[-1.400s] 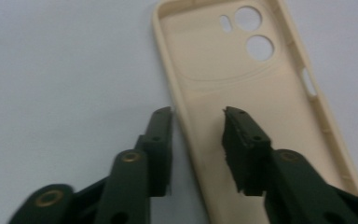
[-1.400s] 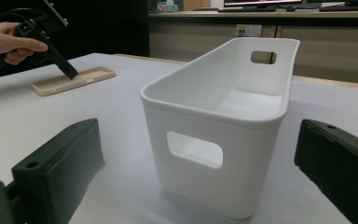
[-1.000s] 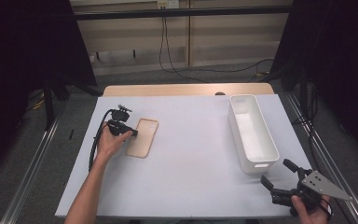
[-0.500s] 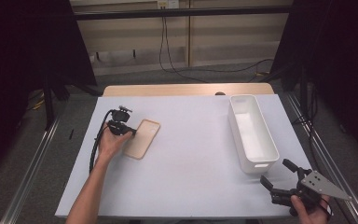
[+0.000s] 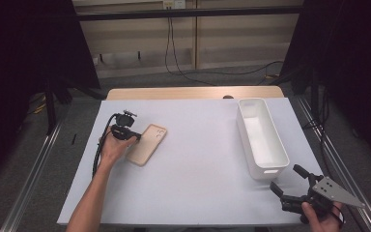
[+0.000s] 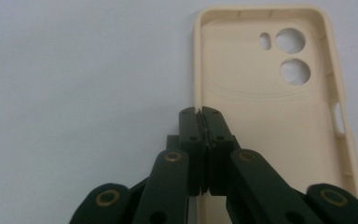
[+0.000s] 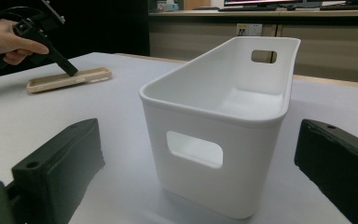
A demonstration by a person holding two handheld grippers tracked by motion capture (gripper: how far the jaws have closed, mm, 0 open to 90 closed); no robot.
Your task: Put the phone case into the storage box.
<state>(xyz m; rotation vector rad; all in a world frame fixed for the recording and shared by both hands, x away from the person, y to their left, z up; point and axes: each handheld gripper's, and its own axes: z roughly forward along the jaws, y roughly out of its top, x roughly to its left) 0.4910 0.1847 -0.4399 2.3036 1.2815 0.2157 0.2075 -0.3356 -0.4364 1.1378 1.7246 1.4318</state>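
Left tool (image 6: 199, 114) stays clamped — seemingly — on phone case (image 6: 270, 116) rim; right tool (image 5: 287, 181) unmoved, agape.

We count one beige phone case (image 5: 146, 144) on white table sheet (image 5: 198, 164). One white plastic bin (image 5: 262, 137), two handle cutouts seen in right gripper view. Case shows two round camera holes, one small oval hole beside them, in left gripper view. Two handheld grippers: left gripper (image 5: 134, 137), right gripper (image 5: 287, 181). Two hands: left hand (image 5: 112, 149), right hand (image 5: 321, 220).
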